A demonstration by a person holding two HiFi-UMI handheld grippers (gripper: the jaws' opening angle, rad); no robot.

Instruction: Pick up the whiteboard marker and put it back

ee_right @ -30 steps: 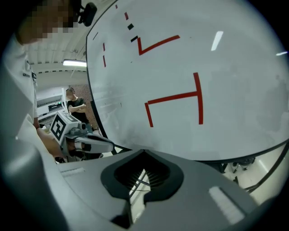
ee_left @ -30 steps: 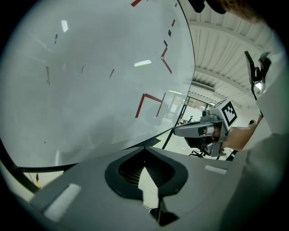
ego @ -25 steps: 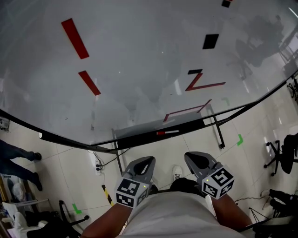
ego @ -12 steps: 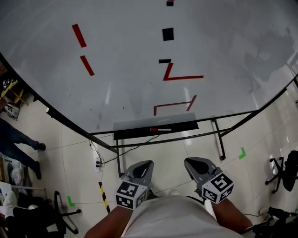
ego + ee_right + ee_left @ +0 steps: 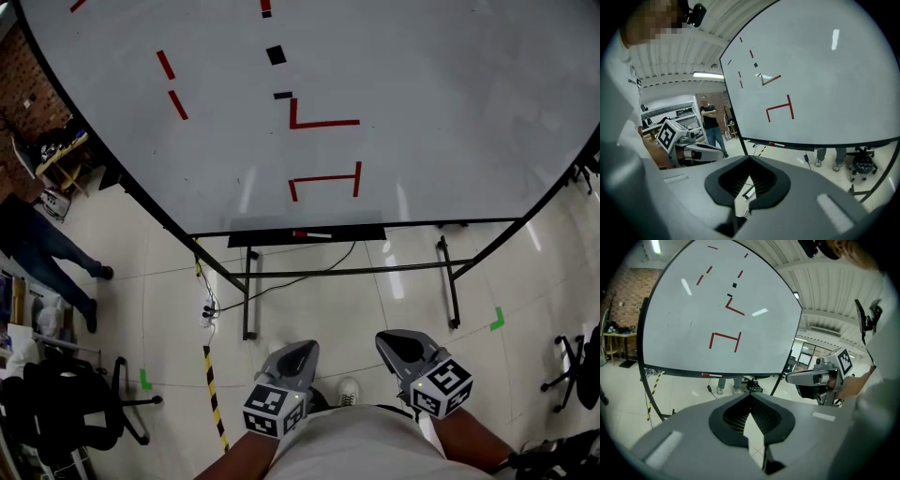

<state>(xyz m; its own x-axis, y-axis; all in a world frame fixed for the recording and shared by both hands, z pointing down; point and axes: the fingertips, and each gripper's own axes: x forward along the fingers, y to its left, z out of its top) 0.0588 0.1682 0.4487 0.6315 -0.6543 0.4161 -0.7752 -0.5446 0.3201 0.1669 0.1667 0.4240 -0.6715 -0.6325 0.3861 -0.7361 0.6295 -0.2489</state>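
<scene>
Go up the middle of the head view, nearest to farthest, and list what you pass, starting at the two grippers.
left gripper and right gripper side by side → stand crossbar → whiteboard marker lying on the tray → then up the whiteboard: red bracket → red L → black square

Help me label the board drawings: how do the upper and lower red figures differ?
The upper red figure has one upright, the lower red figure two. The upper's bar sits at the bottom, the lower's near the top. Both are straight red strokes on the whiteboard.
</scene>
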